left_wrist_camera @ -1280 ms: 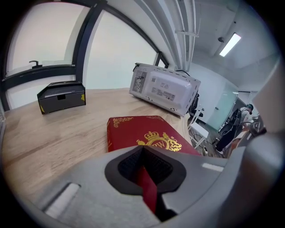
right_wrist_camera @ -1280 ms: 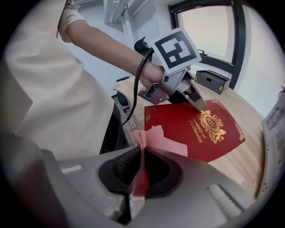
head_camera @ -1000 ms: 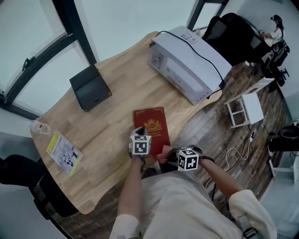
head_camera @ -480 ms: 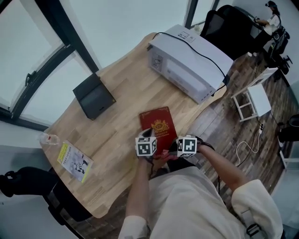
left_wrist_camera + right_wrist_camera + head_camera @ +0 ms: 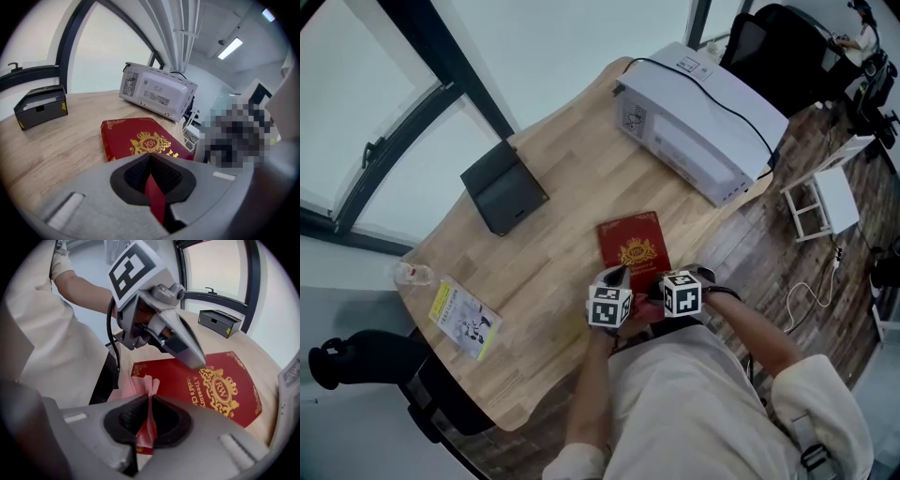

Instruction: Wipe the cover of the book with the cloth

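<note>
A: Where's the book (image 5: 630, 242)?

B: Flat on the wooden table (image 5: 553, 225), gold crest up, close to the edge nearest the person.

A: And the cloth (image 5: 143, 384)?

B: It's pink and bunched, pinched between the closed jaws of the right gripper (image 5: 151, 398), over the book's near end.

A: The left gripper (image 5: 149, 155)?

B: Its jaws are together, with the tips over the red cover beside the gold lettering. Whether they touch it, I can't tell. A red sliver shows in the slit between them, and I can't make out what it is.

A: Anything else?

B: A white appliance (image 5: 698, 117) sits at the far corner and a black box (image 5: 503, 186) by the window-side edge. Both are well apart from the book.
</note>
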`<state>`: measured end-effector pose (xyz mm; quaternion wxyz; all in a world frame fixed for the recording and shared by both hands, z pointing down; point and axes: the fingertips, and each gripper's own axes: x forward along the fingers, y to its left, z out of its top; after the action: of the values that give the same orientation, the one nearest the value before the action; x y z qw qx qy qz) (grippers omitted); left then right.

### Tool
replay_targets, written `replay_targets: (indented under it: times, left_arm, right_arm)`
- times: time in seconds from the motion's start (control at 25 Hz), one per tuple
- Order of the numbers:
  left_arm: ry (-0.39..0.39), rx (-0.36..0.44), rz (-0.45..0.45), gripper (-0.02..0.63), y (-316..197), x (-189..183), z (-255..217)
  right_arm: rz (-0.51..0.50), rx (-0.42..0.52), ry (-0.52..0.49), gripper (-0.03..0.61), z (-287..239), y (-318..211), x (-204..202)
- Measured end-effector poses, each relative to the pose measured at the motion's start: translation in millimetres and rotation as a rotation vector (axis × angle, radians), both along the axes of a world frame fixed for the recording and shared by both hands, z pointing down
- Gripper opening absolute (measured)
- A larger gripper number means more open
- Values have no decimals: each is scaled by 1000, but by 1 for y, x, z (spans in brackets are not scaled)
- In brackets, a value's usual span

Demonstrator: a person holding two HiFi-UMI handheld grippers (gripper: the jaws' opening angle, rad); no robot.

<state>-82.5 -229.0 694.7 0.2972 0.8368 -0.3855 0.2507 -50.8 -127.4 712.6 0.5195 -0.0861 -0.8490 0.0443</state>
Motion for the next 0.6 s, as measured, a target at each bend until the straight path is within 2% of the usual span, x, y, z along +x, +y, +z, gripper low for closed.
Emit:
replay_targets:
  times: [0.12, 0.36, 0.6]
  left_arm:
    - [18, -8, -26, 8, 10, -11, 14]
    - [15, 40, -59, 6, 5, -9, 16]
    - [-11, 41, -85, 6, 12, -20, 16]
  right_arm:
    - [13, -4, -20, 21, 0, -3, -2]
    - [45, 47, -42, 21, 2, -26, -3]
    - [147, 104, -78, 21, 2, -59, -18]
